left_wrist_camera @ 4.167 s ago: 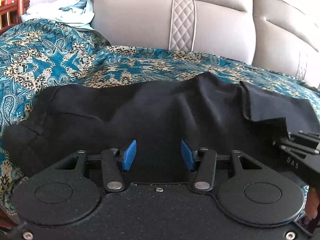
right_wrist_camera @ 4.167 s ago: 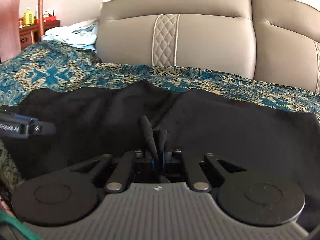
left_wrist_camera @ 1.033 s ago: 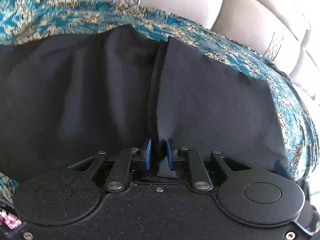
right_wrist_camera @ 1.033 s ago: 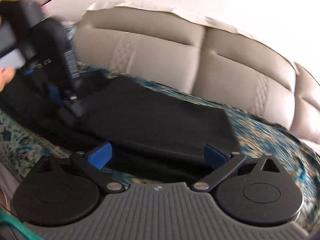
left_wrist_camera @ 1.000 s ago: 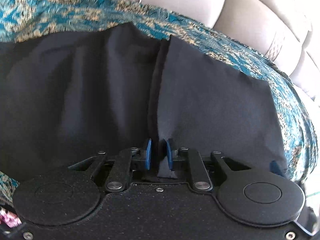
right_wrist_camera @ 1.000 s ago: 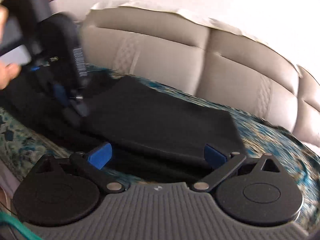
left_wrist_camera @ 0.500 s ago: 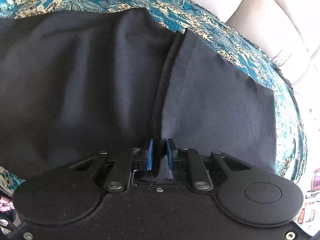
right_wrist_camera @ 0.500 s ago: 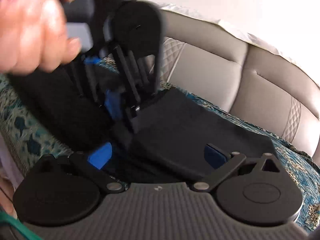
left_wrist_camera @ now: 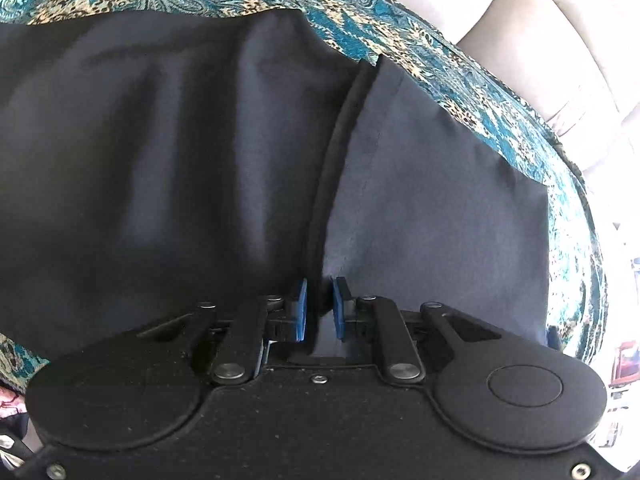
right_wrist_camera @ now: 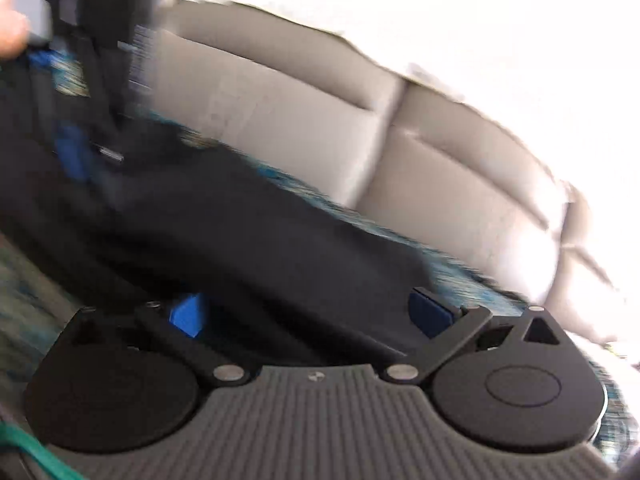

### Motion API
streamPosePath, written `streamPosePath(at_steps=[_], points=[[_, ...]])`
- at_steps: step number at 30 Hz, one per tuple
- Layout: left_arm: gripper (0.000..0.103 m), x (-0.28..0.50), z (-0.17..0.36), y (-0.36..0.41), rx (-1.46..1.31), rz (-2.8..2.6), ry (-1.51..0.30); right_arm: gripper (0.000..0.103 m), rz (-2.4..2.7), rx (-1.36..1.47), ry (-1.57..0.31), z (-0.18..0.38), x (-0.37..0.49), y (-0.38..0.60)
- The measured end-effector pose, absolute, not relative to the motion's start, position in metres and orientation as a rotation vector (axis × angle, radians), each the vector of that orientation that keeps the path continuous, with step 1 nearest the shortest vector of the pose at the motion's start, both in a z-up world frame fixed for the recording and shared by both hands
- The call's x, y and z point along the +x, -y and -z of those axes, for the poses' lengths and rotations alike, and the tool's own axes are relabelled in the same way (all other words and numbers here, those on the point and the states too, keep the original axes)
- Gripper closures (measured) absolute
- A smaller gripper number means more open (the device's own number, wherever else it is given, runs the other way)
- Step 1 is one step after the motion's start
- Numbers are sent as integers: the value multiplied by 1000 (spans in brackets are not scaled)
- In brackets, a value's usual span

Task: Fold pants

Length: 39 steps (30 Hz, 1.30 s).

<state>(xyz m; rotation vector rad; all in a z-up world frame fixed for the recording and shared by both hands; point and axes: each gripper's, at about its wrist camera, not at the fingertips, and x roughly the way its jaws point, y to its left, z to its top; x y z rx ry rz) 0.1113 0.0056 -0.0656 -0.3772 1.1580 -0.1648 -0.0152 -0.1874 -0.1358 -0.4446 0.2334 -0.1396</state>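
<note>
Pants (left_wrist_camera: 180, 168) lie spread on the patterned cover (left_wrist_camera: 400, 36), in front of the sofa back (right_wrist_camera: 320, 120). Left of the pants' mid seam: flat, some wrinkles. L gripper (left_wrist_camera: 319, 310) is pinched narrow on the cloth edge at the seam. Right of it, one panel lies doubled over. R gripper (right_wrist_camera: 308, 314) is spread wide, empty, near the pants' near edge. Est. one fold partly made; cross fold + smoothing left.

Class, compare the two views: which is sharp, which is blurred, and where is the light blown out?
Left wrist view: sharp, the pants evenly lit, edges bent by fisheye. Right wrist view: motion-blurred throughout, the bedspread smeared, top right glared white above the headboard.
</note>
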Motion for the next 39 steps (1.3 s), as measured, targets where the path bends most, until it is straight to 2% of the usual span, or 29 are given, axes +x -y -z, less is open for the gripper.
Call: streamPosePath(at_steps=[8,13,24,31,35,39], points=[[88,107,65,-4,-349,185,-1142,0,252,-509,-281,138,-28,245],[87,94,63,7,-249,187,-1094,0,363,-418,-333,132,-22,282],[87,81,62,16,-163,211,-1040,0,218,-375,-385,123,-26,328],[86,71,66,18,-95,230,-981,0,186,-169,-470,115,-22,337],[85,62,67,29,-21,224,-936,0,124,-234,-404,99,-47,315],[84,59,69,32,4,224,-913,0,20,-135,-383,81,-53,311]])
